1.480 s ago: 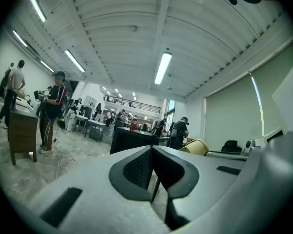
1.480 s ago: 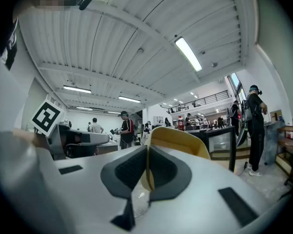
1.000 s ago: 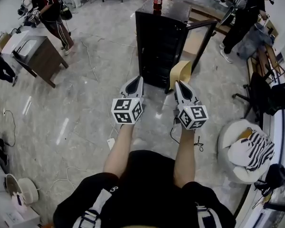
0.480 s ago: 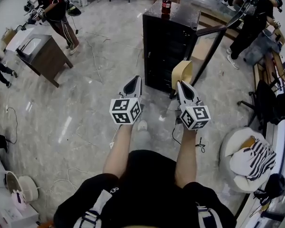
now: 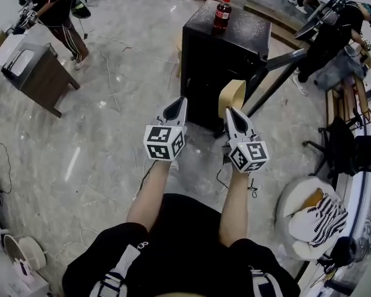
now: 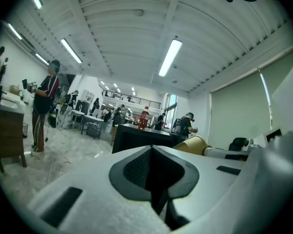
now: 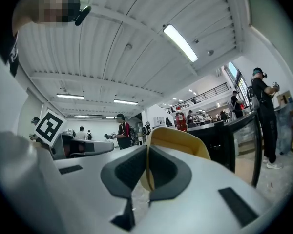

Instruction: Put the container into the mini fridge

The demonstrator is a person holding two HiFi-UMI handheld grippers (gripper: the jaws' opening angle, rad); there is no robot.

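A tan, bowl-shaped container (image 5: 232, 96) (image 7: 178, 141) is pinched by its rim in my right gripper (image 5: 232, 111) (image 7: 147, 172), held up in front of me. My left gripper (image 5: 175, 109) (image 6: 153, 165) is shut and empty, level with the right one and to its left. The black mini fridge (image 5: 226, 60) (image 6: 136, 138) stands on the floor just ahead, its glass door (image 5: 276, 73) (image 7: 244, 140) swung open to the right. A red-capped cola bottle (image 5: 222, 13) (image 6: 144, 119) stands on the fridge top. The container hovers in front of the fridge's open front.
Cables (image 5: 120, 73) trail over the glossy floor. A brown desk (image 5: 34, 73) is at the left with a person (image 5: 52, 11) beside it. Another person (image 5: 334, 30) stands at the far right. A white round chair (image 5: 309, 215) with striped cloth sits at my right.
The fridge has come nearer and larger in the head view as I stepped toward it. Both grippers keep their pose, the container still held in the right one.
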